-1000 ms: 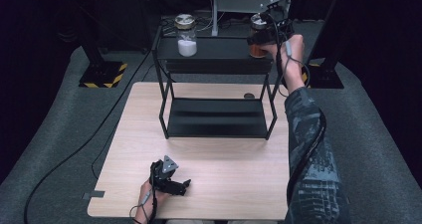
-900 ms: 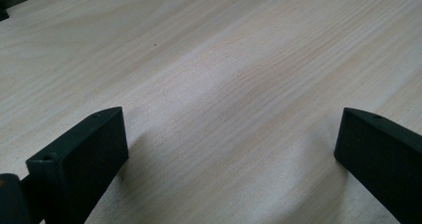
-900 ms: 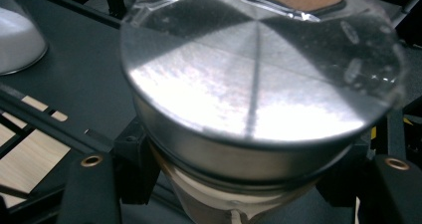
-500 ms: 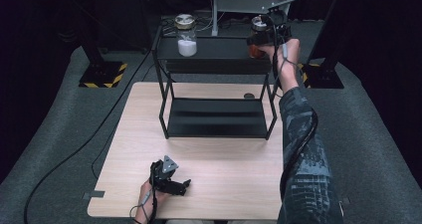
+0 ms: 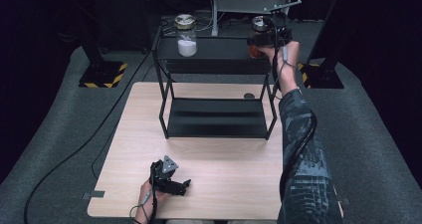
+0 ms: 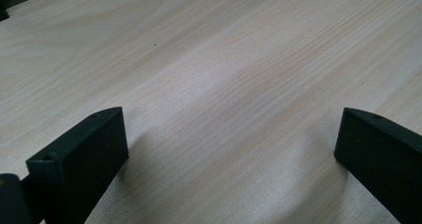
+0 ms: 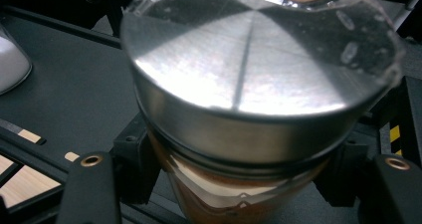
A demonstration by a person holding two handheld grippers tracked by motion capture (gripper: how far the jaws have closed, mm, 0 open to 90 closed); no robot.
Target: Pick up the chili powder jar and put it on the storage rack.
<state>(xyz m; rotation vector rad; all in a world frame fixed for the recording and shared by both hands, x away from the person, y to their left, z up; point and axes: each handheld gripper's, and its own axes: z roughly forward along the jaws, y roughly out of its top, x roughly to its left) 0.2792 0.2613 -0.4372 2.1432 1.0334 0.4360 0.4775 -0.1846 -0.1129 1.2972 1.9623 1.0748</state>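
Observation:
A glass jar with brown contents (image 5: 257,37) and a brushed metal lid (image 7: 254,69) stands at the right end of the black rack's top shelf (image 5: 219,52). My right gripper (image 5: 271,35) is shut on the jar just under the lid, with a jaw on each side of the glass in the right gripper view. A second jar (image 5: 186,35), holding white powder, stands at the shelf's left end. My left gripper (image 5: 171,181) rests low over the wooden table (image 6: 214,74) near the front edge, its jaws wide apart with nothing between them.
The two-tier black rack stands on the table's far half; its lower shelf (image 5: 216,117) is bare. A small dark disc (image 5: 249,95) lies on the table behind the rack's right leg. Stand bases with yellow-black stripes (image 5: 102,74) sit on the grey floor at both sides.
The right hand with the brown jar has shifted slightly left and away over the top shelf. The left gripper has stayed put.

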